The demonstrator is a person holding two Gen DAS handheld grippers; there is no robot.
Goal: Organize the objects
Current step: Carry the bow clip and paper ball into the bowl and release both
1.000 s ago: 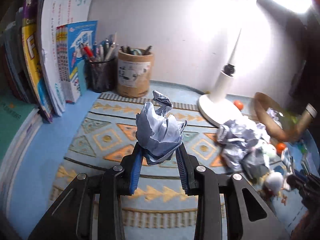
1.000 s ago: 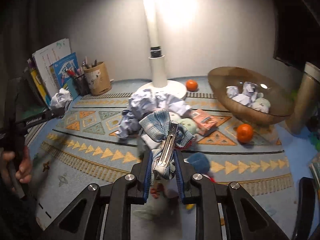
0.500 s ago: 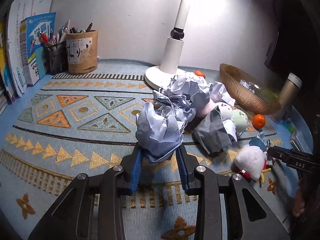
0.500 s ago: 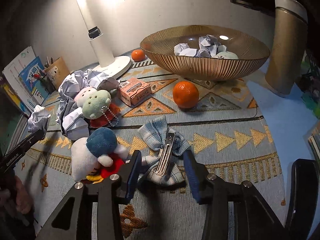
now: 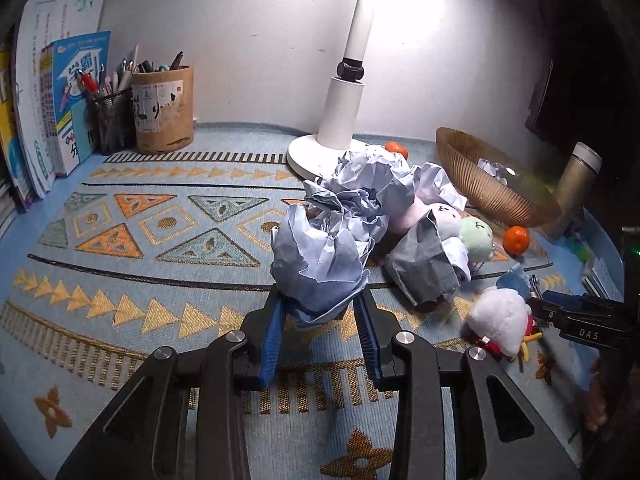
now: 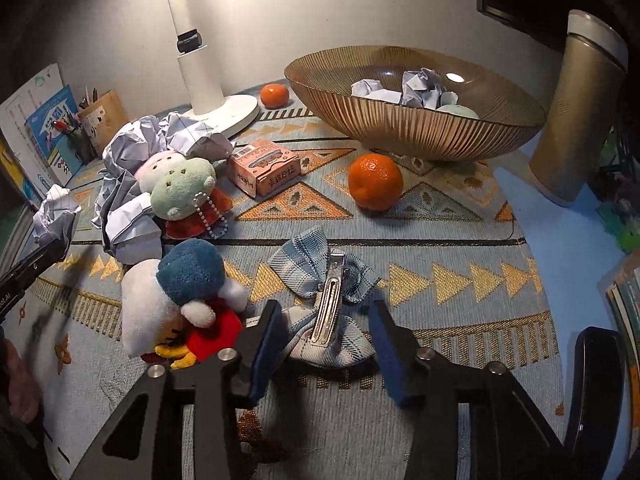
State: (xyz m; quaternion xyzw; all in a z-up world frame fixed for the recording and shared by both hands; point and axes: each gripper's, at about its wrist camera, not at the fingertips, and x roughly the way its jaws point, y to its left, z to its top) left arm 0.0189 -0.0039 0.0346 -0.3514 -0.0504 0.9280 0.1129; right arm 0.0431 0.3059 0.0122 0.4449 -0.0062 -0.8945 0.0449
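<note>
My left camera sits low over the patterned mat [image 5: 168,216], looking forward and down along my fingers toward the wall, with the lamp [image 5: 340,120] ahead and the books [image 5: 60,112] at the far left. My right camera looks down more steeply, close above the mat [image 6: 460,280], toward the bowl [image 6: 412,128]. Both views share the lamp [image 6: 200,72], the crumpled paper pile [image 5: 372,188] and the bowl [image 5: 492,196].
</note>
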